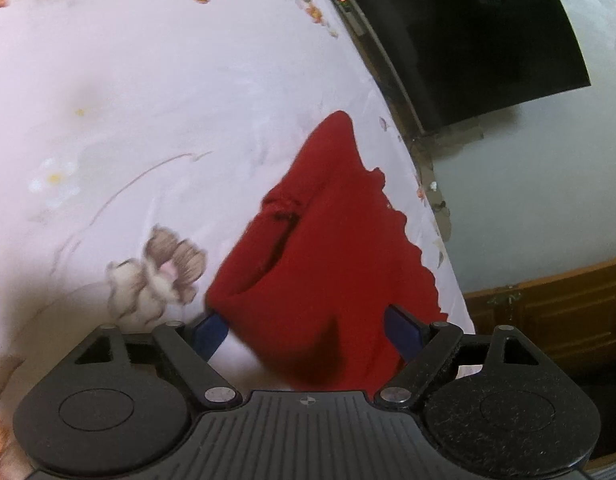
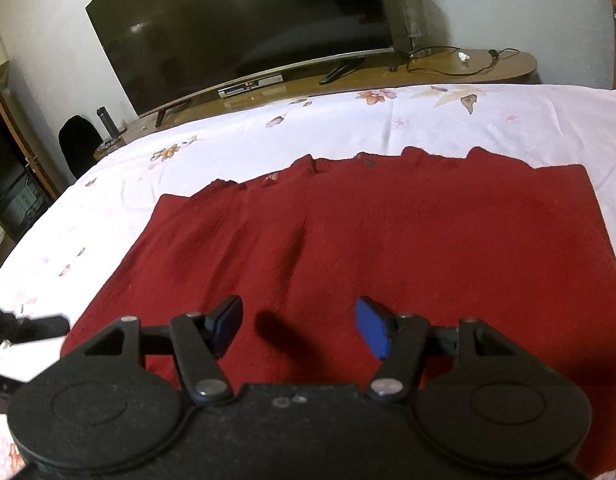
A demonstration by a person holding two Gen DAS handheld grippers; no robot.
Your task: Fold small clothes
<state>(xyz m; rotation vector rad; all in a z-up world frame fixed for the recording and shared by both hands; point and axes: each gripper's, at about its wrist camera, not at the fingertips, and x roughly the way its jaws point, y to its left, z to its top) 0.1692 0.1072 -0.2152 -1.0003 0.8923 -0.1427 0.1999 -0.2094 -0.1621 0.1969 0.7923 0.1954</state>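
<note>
A dark red knitted garment point(image 2: 367, 248) lies spread flat on the floral white bedsheet point(image 2: 236, 140), its scalloped edge towards the far side. My right gripper point(image 2: 300, 328) hovers over its near part, jaws open, with nothing between the blue pads point(image 2: 373, 330); their shadow falls on the cloth. In the left wrist view a corner of the red garment point(image 1: 327, 240) bunches up into a point. It runs back between the blue pads point(image 1: 403, 330) of my left gripper point(image 1: 307, 332). Those jaws stand wide, and the loose cloth fills the gap without being pinched.
A large dark TV point(image 2: 236, 28) stands on a long wooden console point(image 2: 447, 68) beyond the bed, with a set-top box point(image 2: 250, 86) and a loose cable point(image 2: 467, 62). A black chair point(image 2: 78, 142) and a bottle point(image 2: 106, 120) are at the left. The bed's edge point(image 1: 439, 208) drops beside the garment.
</note>
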